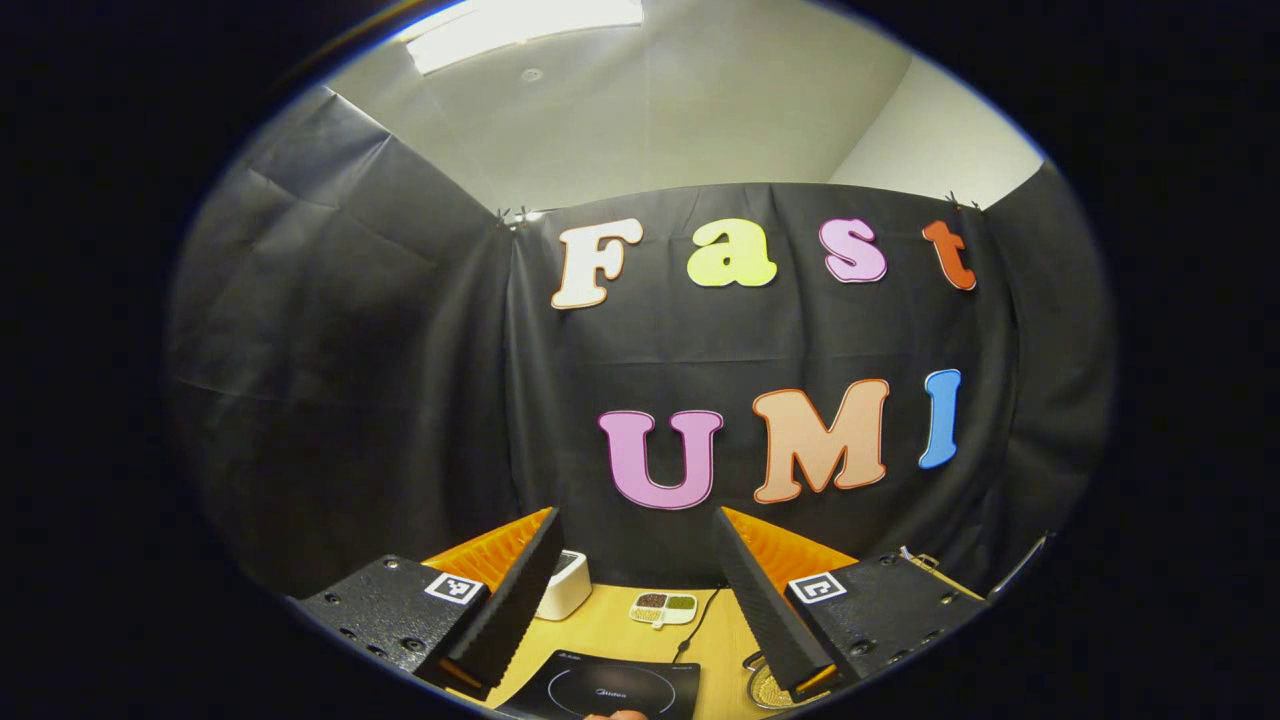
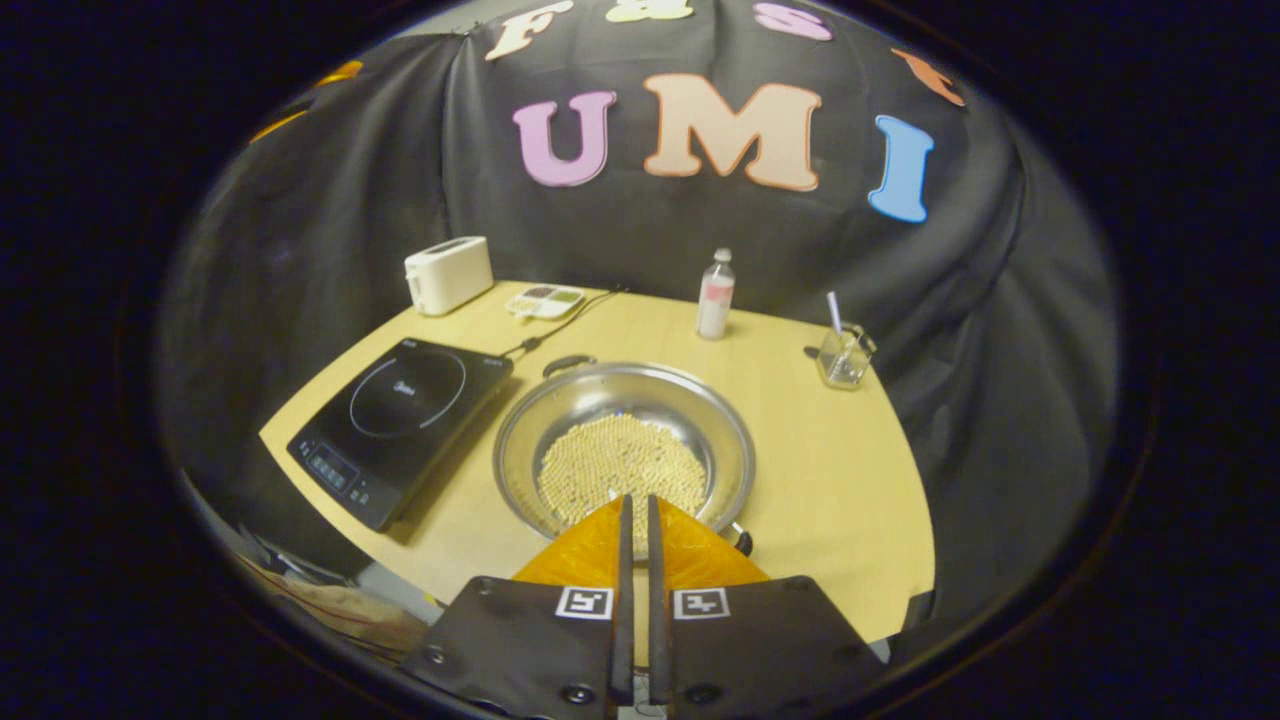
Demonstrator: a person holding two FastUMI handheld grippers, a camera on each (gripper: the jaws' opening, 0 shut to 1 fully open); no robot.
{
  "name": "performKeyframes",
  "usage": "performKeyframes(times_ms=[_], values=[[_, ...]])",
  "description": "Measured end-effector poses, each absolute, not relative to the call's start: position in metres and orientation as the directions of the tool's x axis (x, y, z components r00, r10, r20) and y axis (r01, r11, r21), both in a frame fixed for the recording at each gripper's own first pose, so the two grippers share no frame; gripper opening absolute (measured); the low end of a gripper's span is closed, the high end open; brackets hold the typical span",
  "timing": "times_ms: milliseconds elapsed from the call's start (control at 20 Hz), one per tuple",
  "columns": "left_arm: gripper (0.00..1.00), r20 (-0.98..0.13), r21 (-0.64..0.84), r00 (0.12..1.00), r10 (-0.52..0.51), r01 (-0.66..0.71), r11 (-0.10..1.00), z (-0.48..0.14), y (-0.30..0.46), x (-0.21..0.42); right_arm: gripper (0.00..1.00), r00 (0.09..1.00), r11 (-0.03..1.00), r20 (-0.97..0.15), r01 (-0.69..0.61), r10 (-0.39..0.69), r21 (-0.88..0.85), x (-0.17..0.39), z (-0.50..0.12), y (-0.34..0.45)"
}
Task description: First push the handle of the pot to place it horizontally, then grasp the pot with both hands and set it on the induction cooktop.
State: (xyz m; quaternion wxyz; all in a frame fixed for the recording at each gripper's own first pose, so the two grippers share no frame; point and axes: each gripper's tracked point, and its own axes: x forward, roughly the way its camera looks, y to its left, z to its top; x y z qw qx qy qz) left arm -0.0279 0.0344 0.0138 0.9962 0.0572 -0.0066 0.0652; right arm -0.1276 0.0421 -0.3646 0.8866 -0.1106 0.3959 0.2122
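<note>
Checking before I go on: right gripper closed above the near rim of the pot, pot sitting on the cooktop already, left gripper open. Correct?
Not quite. In the right gripper view the pot sits on the table, beside the induction cooktop, not on it. The rest holds: the right gripper is closed above the near rim, and the left gripper is open.

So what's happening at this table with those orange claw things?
A person works two tools here. The right hand-held gripper, fingers closed together, hovers just above the near rim of a round steel pot holding pale beans. The left hand-held gripper is open and raised. The pot sits on the wooden table, beside the black induction cooktop, not yet on it.
</note>
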Motion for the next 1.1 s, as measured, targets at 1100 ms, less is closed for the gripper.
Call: performKeyframes(times_ms=[1100], values=[[0.92,-0.006,0.1,0.963,0.269,-0.267,0.959,-0.006,0.019,-0.049,0.02,0.44,0.853,-0.866,-0.521,0.238,-0.03,-0.103,-0.46,-0.029]])
